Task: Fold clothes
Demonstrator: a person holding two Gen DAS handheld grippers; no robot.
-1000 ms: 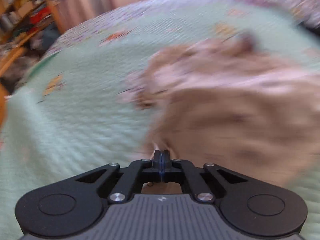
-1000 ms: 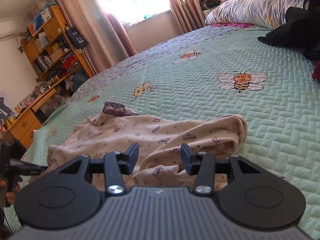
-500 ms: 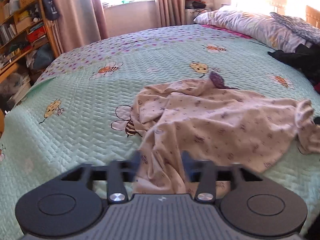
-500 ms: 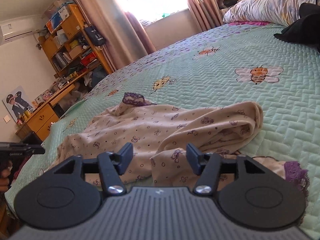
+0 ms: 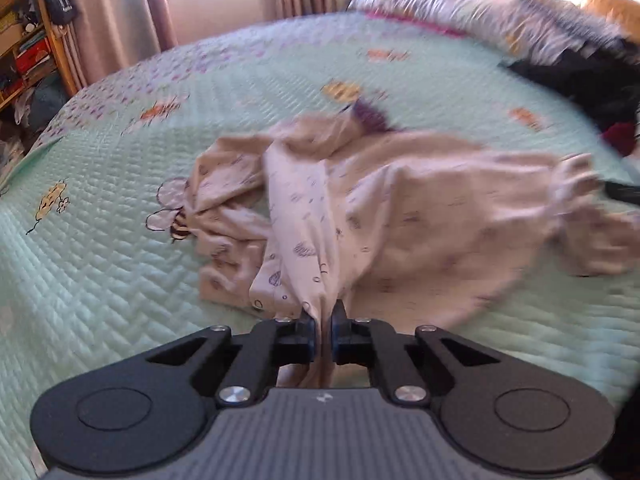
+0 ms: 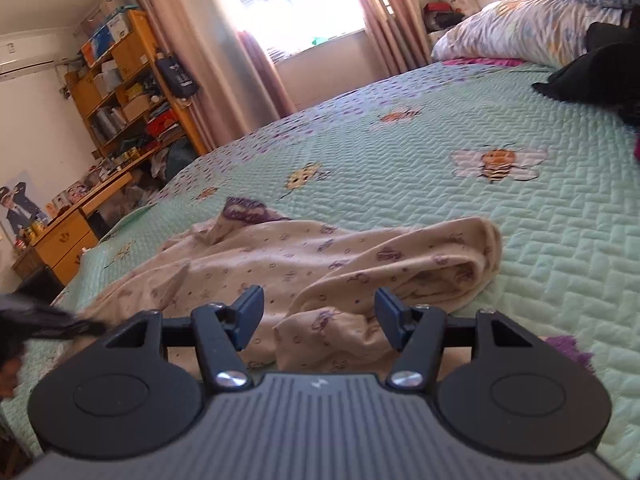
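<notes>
A mint quilted bedspread (image 6: 560,240) with bees, floral pillow (image 6: 520,32), wooden shelves (image 6: 132,92), pink curtains (image 6: 240,64).

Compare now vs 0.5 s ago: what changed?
The left gripper went from open to clamped on an edge of the beige garment, pulling that fabric up into a taut ridge. The right gripper is open as before, low over the garment. The green quilt is unchanged.

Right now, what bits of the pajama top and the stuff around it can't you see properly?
- Left wrist view: the cream garment smears on its right side from motion blur; the dark pile too.
- Left hand-held gripper hides the pinched edge.
- Right wrist view: right hand-held gripper covers the near hem.
</notes>
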